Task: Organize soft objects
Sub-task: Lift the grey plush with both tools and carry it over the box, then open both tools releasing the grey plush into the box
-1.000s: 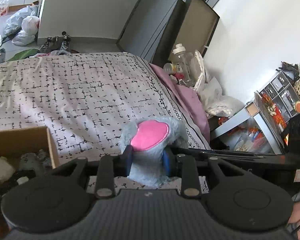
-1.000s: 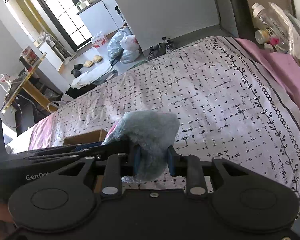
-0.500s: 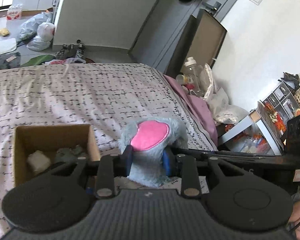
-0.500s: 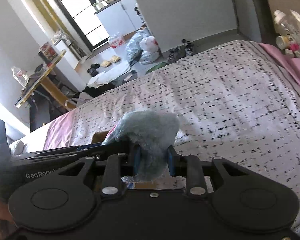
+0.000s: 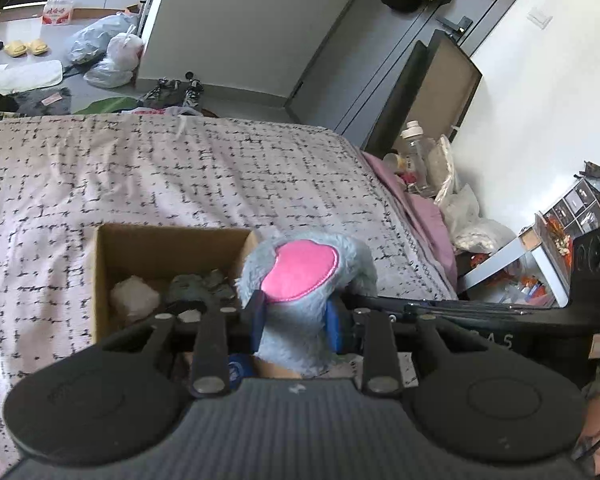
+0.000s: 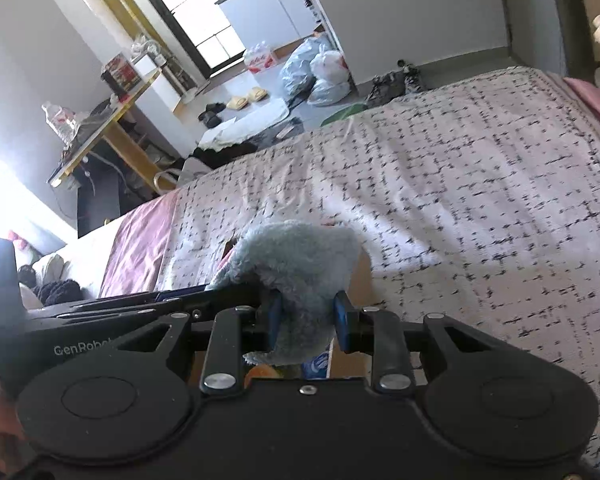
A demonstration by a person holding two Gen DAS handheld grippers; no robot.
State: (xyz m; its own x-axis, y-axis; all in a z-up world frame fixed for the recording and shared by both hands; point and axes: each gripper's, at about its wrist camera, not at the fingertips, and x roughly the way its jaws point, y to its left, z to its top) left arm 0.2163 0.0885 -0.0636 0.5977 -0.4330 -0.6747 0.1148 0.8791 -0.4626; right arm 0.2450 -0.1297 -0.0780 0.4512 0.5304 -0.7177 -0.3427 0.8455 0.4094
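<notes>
A fluffy blue-grey plush toy with a pink ear patch [image 5: 300, 268] is held by both grippers at once. My left gripper [image 5: 298, 320] is shut on one furry part of it, blue pads pressing both sides. My right gripper [image 6: 306, 318] is shut on another furry part of the same plush toy [image 6: 296, 264]. The toy hangs over the right end of an open cardboard box [image 5: 104, 276] on the bed; the box holds a white fluffy ball [image 5: 134, 298] and a grey soft toy [image 5: 198, 284]. The box edge [image 6: 362, 280] shows just behind the right gripper.
The bed [image 5: 180, 176] has a white cover with black dashes and a pink sheet edge [image 5: 420, 208]. Bottles and plastic bags [image 5: 424, 160] crowd the bedside at right. Shoes [image 5: 172, 94] and bags [image 5: 108, 52] lie on the floor beyond the bed. A desk [image 6: 100, 128] stands far left.
Both grippers carried the plush sideways across the bed, so the cardboard box has slid from the left edge of the left wrist view to right under the toy. Both grips stay the same.
</notes>
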